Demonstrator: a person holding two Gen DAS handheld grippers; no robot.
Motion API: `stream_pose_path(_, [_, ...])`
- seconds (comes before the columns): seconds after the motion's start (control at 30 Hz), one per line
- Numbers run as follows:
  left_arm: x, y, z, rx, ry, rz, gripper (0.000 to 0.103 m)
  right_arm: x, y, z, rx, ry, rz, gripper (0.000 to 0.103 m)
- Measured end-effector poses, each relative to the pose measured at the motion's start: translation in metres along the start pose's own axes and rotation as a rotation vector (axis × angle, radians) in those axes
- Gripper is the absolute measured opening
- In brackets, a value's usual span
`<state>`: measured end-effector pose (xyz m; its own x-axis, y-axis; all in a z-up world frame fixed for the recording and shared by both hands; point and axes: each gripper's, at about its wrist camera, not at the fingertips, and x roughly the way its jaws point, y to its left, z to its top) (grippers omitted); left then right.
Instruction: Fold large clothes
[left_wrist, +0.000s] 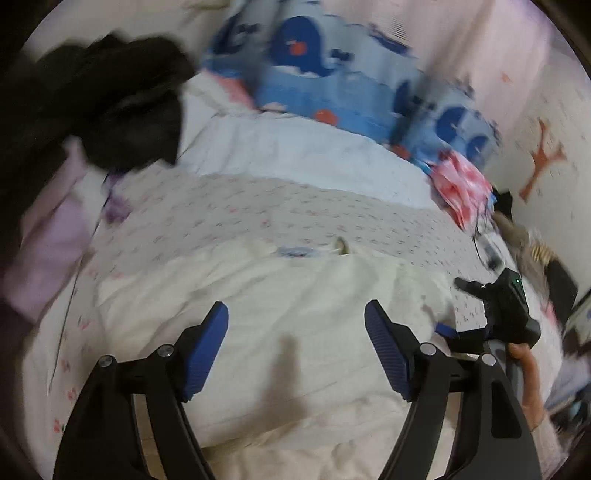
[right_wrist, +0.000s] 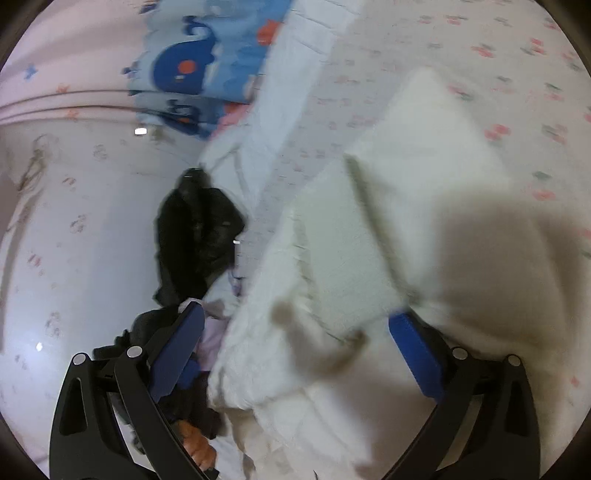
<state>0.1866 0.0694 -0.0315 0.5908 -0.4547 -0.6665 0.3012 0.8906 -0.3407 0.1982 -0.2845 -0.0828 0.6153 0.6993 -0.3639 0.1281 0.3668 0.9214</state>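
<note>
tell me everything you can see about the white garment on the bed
The white garment is cream-white, soft and fuzzy-looking, like fleece or thick knit. It lies spread over the floral sheet on the bed, partly folded, with one flap lying over the rest as a raised edge. The left gripper and right gripper both hang open above it, fingers not pressing on it. Shadows fall across it. Blur hides finer detail.

A large cream-white garment of soft, fuzzy cloth lies spread on the bed, partly folded: one layer is turned over on top, its straight edge and squared corner raised above the rest, with rumpled folds bunched along the near side
</note>
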Motion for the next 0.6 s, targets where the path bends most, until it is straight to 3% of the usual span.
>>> stream_pose_path(0.07, [-0.003, 0.02, -0.006, -0.039, -0.003, 0.016, 0.073, 0.008, 0.011, 0.001, -0.051, -0.016, 0.014, 0.094])
stream_pose_path(0.1, [-0.002, 0.024, -0.01, -0.043, -0.002, 0.015, 0.073, 0.014, 0.015, 0.002, -0.083, -0.016, -0.003, 0.082])
stream_pose_path(0.13, [-0.002, 0.03, -0.013, -0.052, 0.001, 0.013, 0.073, 0.023, 0.015, 0.004, -0.104, -0.015, -0.039, 0.07])
stream_pose_path(0.17, [-0.002, 0.034, -0.016, -0.063, 0.001, 0.016, 0.073, 0.029, 0.014, 0.006, -0.097, -0.014, -0.064, 0.031])
stream_pose_path(0.2, [-0.001, 0.035, -0.018, -0.072, 0.0, 0.018, 0.073, 0.035, 0.01, 0.008, -0.08, -0.011, -0.077, 0.02])
stream_pose_path(0.3, [-0.008, 0.039, -0.017, -0.107, -0.013, 0.012, 0.073, 0.031, 0.03, 0.006, -0.15, -0.059, -0.065, 0.018])
stream_pose_path(0.47, [-0.061, 0.03, 0.003, -0.125, -0.159, -0.037, 0.073, -0.006, 0.153, -0.014, -0.455, -0.146, 0.064, 0.018])
stream_pose_path(0.6, [-0.101, 0.022, 0.013, -0.166, -0.262, -0.089, 0.083, -0.049, 0.245, -0.042, -0.639, -0.221, 0.19, 0.017])
